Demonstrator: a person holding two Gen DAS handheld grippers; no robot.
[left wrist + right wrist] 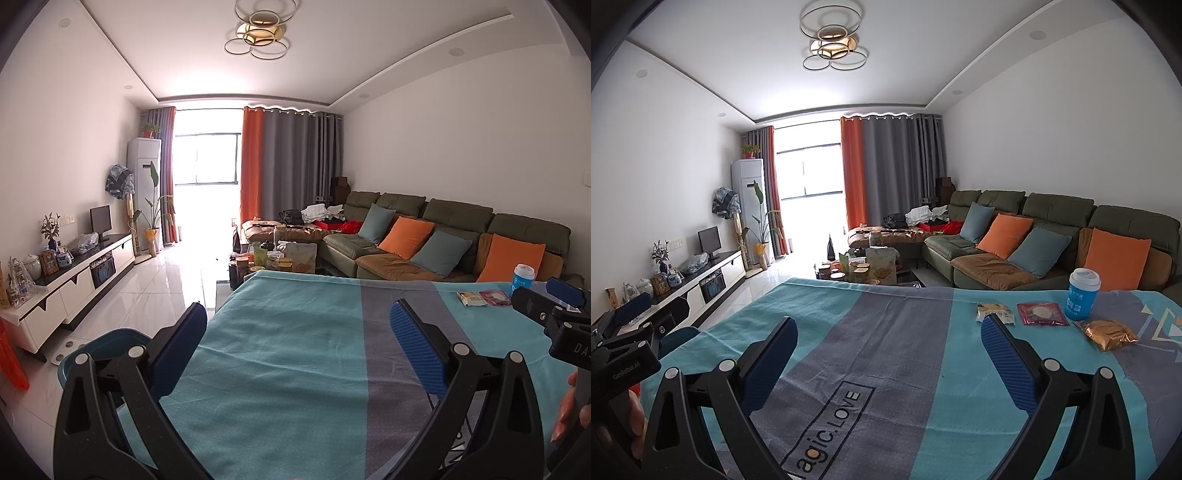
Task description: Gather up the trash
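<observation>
I am holding my left tongs (295, 343) out flat over the bench (280, 369), and they are spread wide with nothing between them. I am holding my right tongs (888, 354) the same way, spread wide and holding nothing too. Both are hanging above the blue and grey cloth (905, 354), not touching it.

The trash is sitting far over on the right side of the bench. My right view is showing it best: a pale snack wrapper (995, 312), a red packet (1042, 314) just beside it, a blue cup (1082, 295) with a white lid, and a crinkly gold wrapper (1108, 334) near the cup. My left view is only showing the first three, and the gold one is hiding. My left view is also showing a blue bin (99, 347) down by the bench's left edge.
</observation>
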